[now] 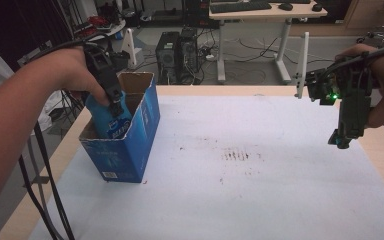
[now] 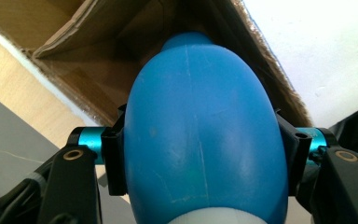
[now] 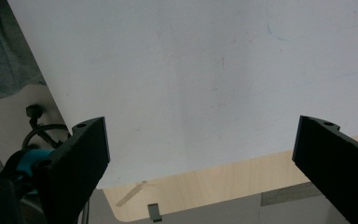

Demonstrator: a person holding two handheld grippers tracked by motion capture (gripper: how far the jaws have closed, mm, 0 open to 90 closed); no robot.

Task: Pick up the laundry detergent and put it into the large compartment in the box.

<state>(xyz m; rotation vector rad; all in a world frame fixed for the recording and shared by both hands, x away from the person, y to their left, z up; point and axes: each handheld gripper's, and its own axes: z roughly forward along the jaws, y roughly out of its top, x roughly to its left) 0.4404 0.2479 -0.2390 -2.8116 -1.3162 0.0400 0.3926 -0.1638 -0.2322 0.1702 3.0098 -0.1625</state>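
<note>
White sheeting covers my table, with an open blue cardboard box standing at its left side. My left gripper pinches a blue bottle inside the box. Well right of the box, my right gripper hangs with jaws spread.

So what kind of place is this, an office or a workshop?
Probably a lab or research workspace. Black desktop computer towers with tangled cables sit on the floor, a light wooden desk holds a black keyboard, and a person works a black hand-held gripper over a white-covered table.
</note>
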